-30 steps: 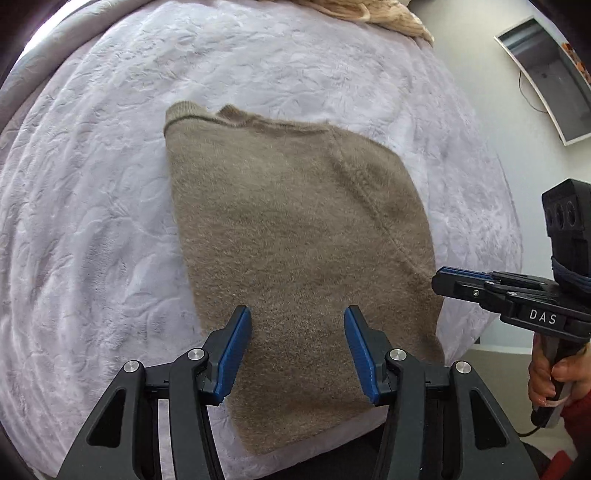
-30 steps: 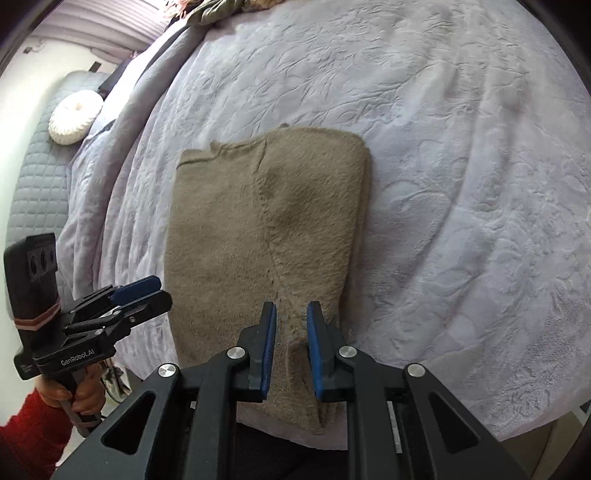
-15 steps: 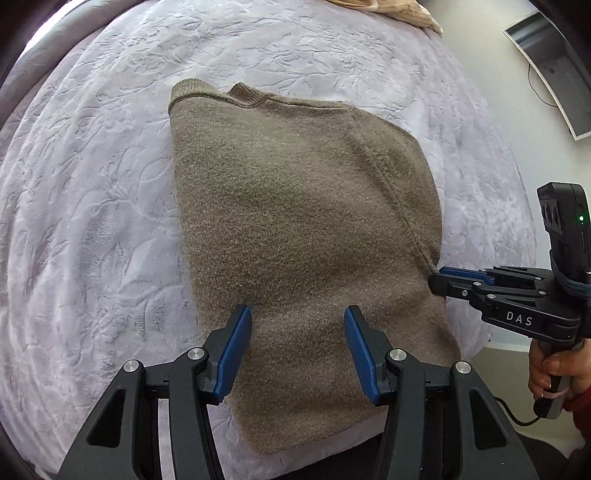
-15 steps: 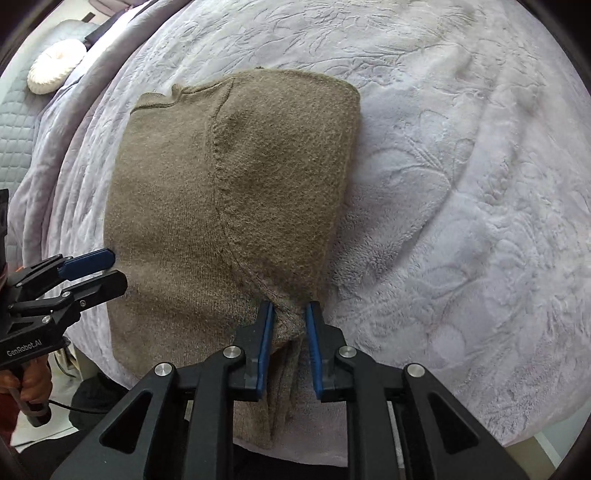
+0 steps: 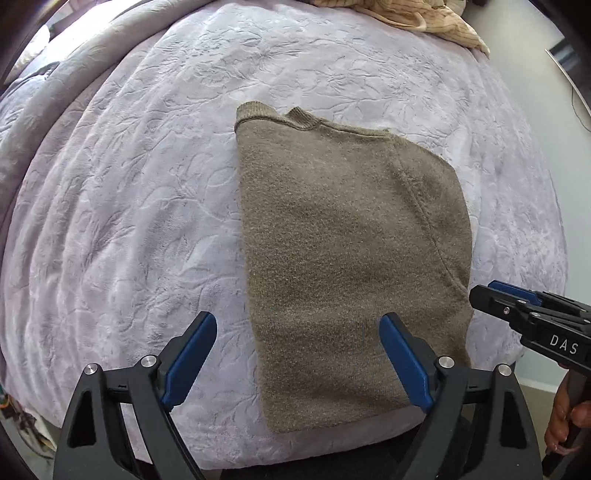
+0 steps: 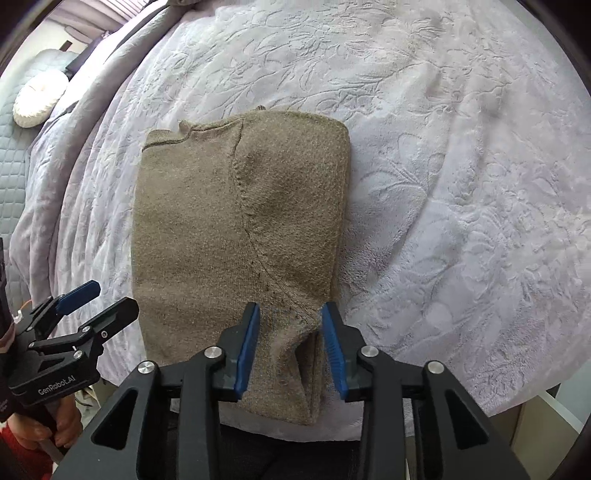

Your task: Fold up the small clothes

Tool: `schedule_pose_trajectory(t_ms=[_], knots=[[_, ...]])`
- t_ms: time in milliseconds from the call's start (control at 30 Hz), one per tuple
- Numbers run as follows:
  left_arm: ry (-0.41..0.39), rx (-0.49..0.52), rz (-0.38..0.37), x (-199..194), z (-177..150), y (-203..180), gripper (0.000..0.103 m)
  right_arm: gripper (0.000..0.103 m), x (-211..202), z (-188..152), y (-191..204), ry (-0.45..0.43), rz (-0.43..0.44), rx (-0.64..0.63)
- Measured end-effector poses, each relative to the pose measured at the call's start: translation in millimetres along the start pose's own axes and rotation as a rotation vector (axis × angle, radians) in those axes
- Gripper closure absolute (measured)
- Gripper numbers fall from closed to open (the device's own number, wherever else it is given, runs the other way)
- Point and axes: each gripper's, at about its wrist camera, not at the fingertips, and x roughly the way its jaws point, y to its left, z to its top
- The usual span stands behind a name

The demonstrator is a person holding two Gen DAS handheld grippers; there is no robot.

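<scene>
Where bedspread (image 5: 147, 221) lies embossed, plush — fuzzy knit sweater (image 5: 351, 258), folded oblong.

- bed (image 5: 147, 206) covered by a pale lilac embossed blanket (image 6: 461, 184)
- folded brown sweater (image 5: 343, 258) lies flat near its front edge
- beige cloth (image 5: 417, 16) bunched at the far edge
</scene>
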Motion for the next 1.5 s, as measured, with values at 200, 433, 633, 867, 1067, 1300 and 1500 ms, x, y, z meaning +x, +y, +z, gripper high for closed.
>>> schedule_pose_trajectory(t_ms=[200,433,633,867,1067,1300,1500], knots=[[0.018,-0.032,0.045,0.3,2.2,5.2,0.0,0.041,1.9,10.1,15.8,-0.003,-0.041,0.006],[0.015,-0.039,0.094,-0.7,1.7,7.1,0.0,0.015,1.4,13.8,23.2,-0.022,-0.115,-0.019],[0.012,-0.044,0.114,-1.0,2.2,7.3,0.0,0.014,0.0,14.9,25.5,-0.037,-0.151,-0.03],[0.0,-0.036,0.136,-3.5,3.6,5.6,0.0,0.014,-0.2,15.4,28.0,-0.027,-0.191,-0.04],[0.0,-0.031,0.133,-6.8,5.3,4.1,0.0,0.014,-1.0,15.8,27.6,-0.031,-0.206,-0.028],[0.002,-0.022,0.139,-7.5,4.6,2.2,0.0,0.014,-1.6,14.5,25.9,-0.03,-0.208,-0.017],[-0.004,-0.015,0.149,-9.7,4.6,1.2,0.0,0.014,-2.0,14.1,26.2,-0.032,-0.209,-0.017]])
